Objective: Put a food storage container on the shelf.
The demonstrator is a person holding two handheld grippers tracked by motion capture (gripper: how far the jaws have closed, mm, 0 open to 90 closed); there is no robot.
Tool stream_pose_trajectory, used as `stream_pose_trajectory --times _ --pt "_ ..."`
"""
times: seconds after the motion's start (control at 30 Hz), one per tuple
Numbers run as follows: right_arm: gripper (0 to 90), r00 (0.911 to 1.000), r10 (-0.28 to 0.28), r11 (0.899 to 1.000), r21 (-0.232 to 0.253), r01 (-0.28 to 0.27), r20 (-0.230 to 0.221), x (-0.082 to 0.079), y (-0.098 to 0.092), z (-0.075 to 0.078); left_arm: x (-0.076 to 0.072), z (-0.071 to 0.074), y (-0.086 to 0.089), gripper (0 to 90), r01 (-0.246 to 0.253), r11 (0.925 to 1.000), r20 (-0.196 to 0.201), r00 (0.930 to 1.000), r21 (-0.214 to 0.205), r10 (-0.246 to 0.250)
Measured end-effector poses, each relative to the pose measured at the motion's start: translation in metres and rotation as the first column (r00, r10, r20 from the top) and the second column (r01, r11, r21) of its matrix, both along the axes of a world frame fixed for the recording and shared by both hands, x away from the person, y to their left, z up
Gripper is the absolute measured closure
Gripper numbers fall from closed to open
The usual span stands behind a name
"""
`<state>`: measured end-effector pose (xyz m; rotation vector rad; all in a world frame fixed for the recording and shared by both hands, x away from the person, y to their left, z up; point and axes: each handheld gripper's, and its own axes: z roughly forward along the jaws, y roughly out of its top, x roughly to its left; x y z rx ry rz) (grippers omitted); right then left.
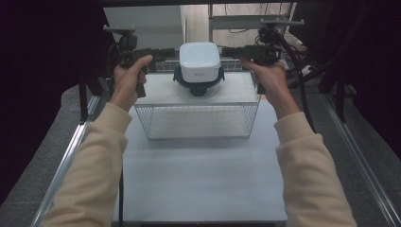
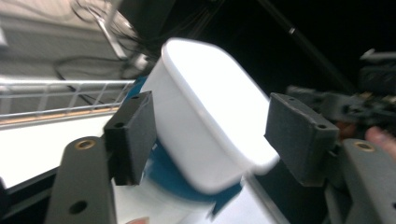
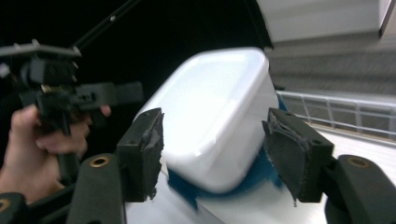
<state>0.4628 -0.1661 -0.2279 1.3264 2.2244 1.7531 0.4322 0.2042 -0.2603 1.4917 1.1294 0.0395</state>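
A white square container (image 1: 199,61) stands on a dark blue rimmed base (image 1: 198,87) on the white top of a wire rack (image 1: 236,90). My left gripper (image 1: 172,51) is level at the container's left side, and my right gripper (image 1: 226,51) at its right side. In the left gripper view, the container (image 2: 205,121) lies between the spread jaws of the left gripper (image 2: 217,135), and the right pad stands clear of it. In the right gripper view, the container (image 3: 219,112) sits between the parted pads of the right gripper (image 3: 219,154), above the blue base (image 3: 252,179). Both grippers are open.
The rack is a wire basket (image 1: 198,120) on a pale table (image 1: 198,179). A wire rail (image 2: 60,98) runs behind the rack top. Metal frame rails (image 1: 359,161) flank the table, with cables at the back right (image 1: 293,52).
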Motion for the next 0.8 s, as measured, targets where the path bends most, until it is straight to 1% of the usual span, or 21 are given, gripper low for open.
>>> stream_pose_trajectory --times 0.03,0.1,0.13,0.2,0.27,0.33,0.4,0.47,0.53,0.57,0.63,0.73,0.8 --pt "35.8 0.9998 0.01 1.0 -0.013 -0.009 0.02 -0.008 -0.005 -0.003 -0.01 -0.002 0.002 30.4 0.003 0.9996 0.021 0.9998 0.029 -0.003" --pt "34.0 0.9984 0.018 0.999 -0.034 -0.016 0.055 -0.025 -0.017 -0.011 -0.031 -0.009 0.005 28.9 -0.009 0.9968 0.056 0.9984 0.079 0.005" --pt "33.3 0.9975 0.02 0.999 -0.04 -0.018 0.068 -0.034 -0.023 -0.016 -0.042 -0.013 0.007 28.5 -0.015 0.996 0.067 0.9977 0.088 0.009" --pt "31.0 0.9943 0.03 0.999 -0.041 -0.026 0.103 -0.052 -0.034 -0.028 -0.064 -0.023 0.009 27.5 -0.01 0.9926 0.098 0.9952 0.121 -0.002" --pt "29.5 0.9907 0.046 0.998 -0.059 -0.038 0.128 -0.07 -0.044 -0.041 -0.084 -0.036 0.01 27.2 -0.009 0.9866 0.117 0.9931 0.163 -0.01" --pt "28.3 0.9888 0.052 0.997 -0.066 -0.043 0.14 -0.087 -0.054 -0.055 -0.1 -0.052 0.011 26.5 0.007 0.9844 0.115 0.993 0.176 -0.027" --pt "27.3 0.9883 0.058 0.996 -0.069 -0.049 0.141 -0.101 -0.064 -0.071 -0.114 -0.07 0.01 26.4 0.016 0.9803 0.107 0.9936 0.197 -0.038" --pt "26.4 0.9882 0.055 0.995 -0.092 -0.042 0.143 -0.115 -0.071 -0.087 -0.126 -0.09 0.01 25.7 0.023 0.9748 0.095 0.9945 0.222 -0.045" --pt "25.4 0.9882 0.054 0.991 -0.126 -0.035 0.143 -0.127 -0.076 -0.103 -0.137 -0.11 0.011 25.3 0.025 0.9685 0.082 0.9955 0.248 -0.047" --pt "25.2 0.9881 0.053 0.988 -0.152 -0.031 0.144 -0.135 -0.079 -0.113 -0.14 -0.117 0.012 25.2 0.021 0.9678 0.08 0.9959 0.251 -0.043" --pt "24.6 0.9871 0.054 0.981 -0.191 -0.025 0.151 -0.145 -0.081 -0.128 -0.148 -0.133 0.013 25.0 0.023 0.9646 0.059 0.9974 0.263 -0.04" --pt "23.9 0.99 0.055 0.97 -0.241 -0.023 0.129 -0.156 -0.083 -0.151 -0.155 -0.153 0.015 24.5 0.036 0.9601 0.02 0.9989 0.277 -0.043" --pt "23.7 0.9919 0.058 0.965 -0.26 -0.027 0.113 -0.16 -0.083 -0.163 -0.16 -0.163 0.016 24.5 0.042 0.9604 0.002 0.999 0.276 -0.044"
